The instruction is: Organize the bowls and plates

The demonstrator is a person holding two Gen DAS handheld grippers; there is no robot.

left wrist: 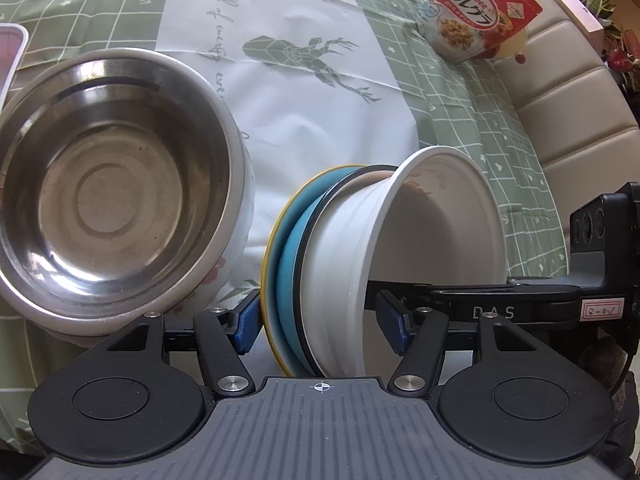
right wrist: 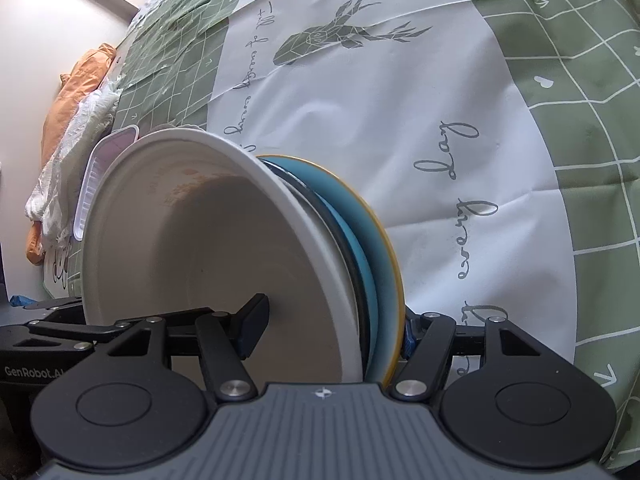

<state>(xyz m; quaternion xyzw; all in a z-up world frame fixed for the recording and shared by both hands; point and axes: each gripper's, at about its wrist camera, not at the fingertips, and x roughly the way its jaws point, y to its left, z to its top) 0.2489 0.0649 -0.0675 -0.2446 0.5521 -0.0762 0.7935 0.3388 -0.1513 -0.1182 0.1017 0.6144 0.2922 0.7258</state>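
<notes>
white paper bowl (left wrist: 420, 240), nested on blue plates (left wrist: 288, 256), is held on edge above the bench (left wrist: 320, 80). the left tool (left wrist: 320, 320) straddles the stack, only its left pad touching; whether it grips cannot be told. the right tool (right wrist: 332, 328) is clamped across it. light, slippery, crushable: the rim suits best. a steel bowl (left wrist: 112, 192) sits at nine o'clock.
</notes>
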